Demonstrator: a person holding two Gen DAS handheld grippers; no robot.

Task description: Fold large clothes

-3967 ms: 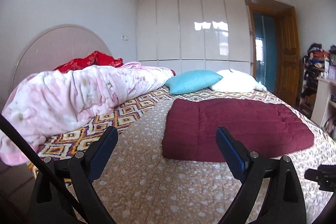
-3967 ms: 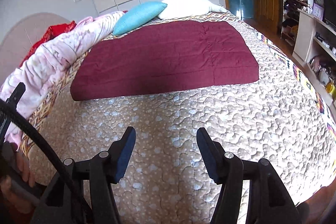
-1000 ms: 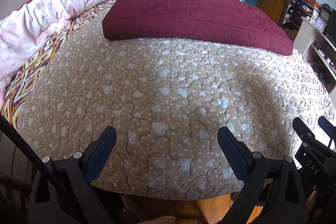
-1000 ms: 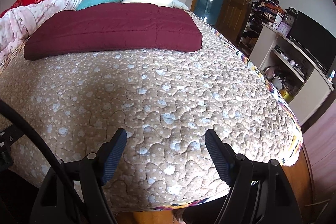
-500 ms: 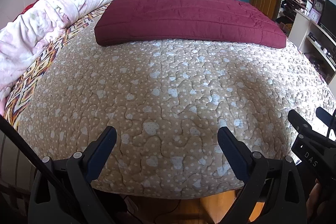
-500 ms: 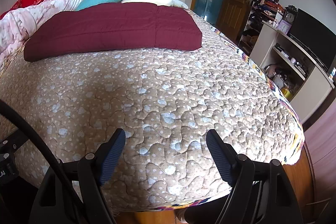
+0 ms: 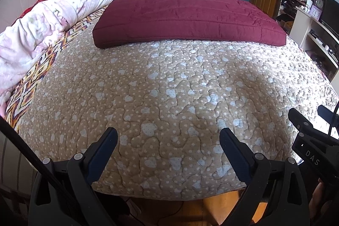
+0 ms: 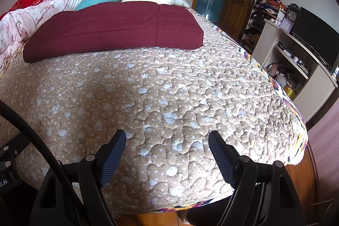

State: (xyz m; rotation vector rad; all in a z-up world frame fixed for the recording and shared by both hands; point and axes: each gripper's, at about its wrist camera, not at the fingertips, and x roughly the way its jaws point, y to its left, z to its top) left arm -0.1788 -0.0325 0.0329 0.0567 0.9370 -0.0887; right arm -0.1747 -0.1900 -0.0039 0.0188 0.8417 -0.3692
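While both claws, left (image 7: 168,141) and right (image 8: 167,144), gape empty, quilt (image 7: 169,82) near edge cut off.

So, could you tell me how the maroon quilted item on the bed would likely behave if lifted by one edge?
The maroon quilted item looks padded and stitched, so it would probably droop. Its bulk suggests some weight.

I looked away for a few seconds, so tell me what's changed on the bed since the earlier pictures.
Both cameras have drawn back toward the foot of the bed and tipped downward, so the near edge of the beige quilt and the floor beneath it now show. Nothing was grasped: left gripper and right gripper stay open and empty. The maroon folded blanket and pillows lie unchanged.
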